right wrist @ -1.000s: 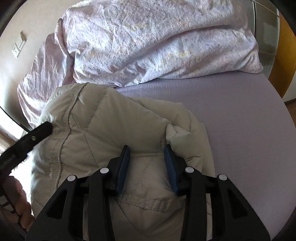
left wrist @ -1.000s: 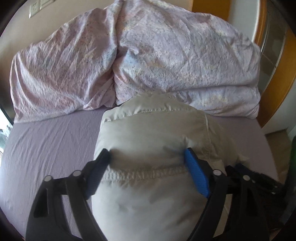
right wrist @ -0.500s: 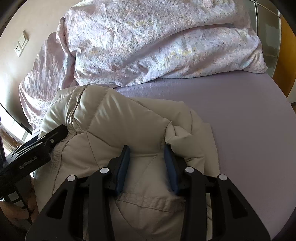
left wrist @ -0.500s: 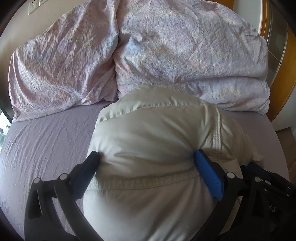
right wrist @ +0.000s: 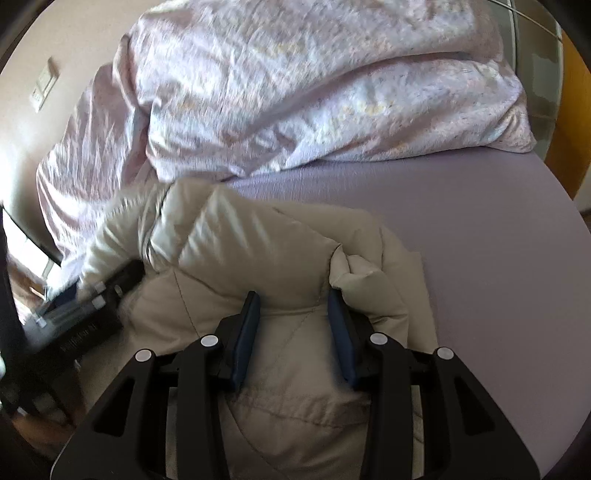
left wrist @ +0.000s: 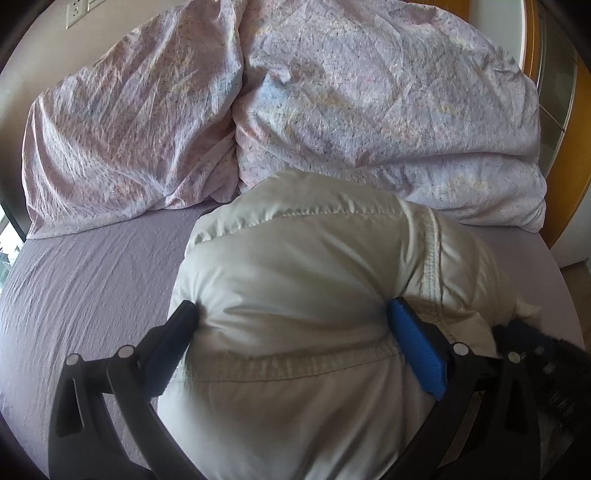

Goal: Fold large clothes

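A cream puffy quilted jacket (left wrist: 303,280) lies bunched on the lilac bed sheet (left wrist: 85,280). My left gripper (left wrist: 291,314) has its jaws wide apart, pressed against both sides of a thick fold of the jacket. In the right wrist view the jacket (right wrist: 258,243) fills the lower middle. My right gripper (right wrist: 293,310) has its jaws partly closed on a bulge of the jacket. The left gripper shows blurred at the left edge of the right wrist view (right wrist: 88,310). The right gripper's black body shows at the lower right of the left wrist view (left wrist: 535,354).
A crumpled pale pink patterned duvet (left wrist: 332,103) is heaped across the far side of the bed, also in the right wrist view (right wrist: 295,96). Bare sheet (right wrist: 480,258) lies right of the jacket. An orange wooden frame (left wrist: 576,147) and a wall socket (left wrist: 75,14) stand beyond.
The left gripper's jaws have spread wider around the jacket fold, and the jacket has been pushed toward the duvet. The right gripper keeps its grip and has shifted slightly; its view is blurred.
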{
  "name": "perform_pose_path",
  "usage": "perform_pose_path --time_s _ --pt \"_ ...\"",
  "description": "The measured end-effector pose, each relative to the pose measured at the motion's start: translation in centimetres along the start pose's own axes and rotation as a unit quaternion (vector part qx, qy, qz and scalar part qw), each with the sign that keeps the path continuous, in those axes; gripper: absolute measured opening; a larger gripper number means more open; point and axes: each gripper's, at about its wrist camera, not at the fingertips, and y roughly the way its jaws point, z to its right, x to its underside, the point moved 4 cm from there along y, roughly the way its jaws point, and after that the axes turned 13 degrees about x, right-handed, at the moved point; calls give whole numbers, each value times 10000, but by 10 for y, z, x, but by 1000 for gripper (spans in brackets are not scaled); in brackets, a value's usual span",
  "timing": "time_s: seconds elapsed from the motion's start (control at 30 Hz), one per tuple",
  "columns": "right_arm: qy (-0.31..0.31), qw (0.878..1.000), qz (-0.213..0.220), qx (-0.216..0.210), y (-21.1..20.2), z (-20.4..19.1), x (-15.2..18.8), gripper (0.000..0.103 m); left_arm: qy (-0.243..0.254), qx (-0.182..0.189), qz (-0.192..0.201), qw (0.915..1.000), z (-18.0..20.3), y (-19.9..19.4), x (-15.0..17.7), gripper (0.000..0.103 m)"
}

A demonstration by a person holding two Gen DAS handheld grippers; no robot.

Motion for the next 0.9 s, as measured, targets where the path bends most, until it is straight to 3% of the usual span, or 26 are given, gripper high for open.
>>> perform_pose_path --time_s 0.17,0.33,0.9 --pt "159 9998 119 -22 0 2 -14 40 -23 18 41 10000 -1 -1 0 101" --pt "-133 9995 232 177 13 -6 -7 41 -42 -5 65 10000 0 -1 0 101" --pt "-271 9978 563 235 21 -6 4 42 55 -74 300 9995 1 2 4 101"
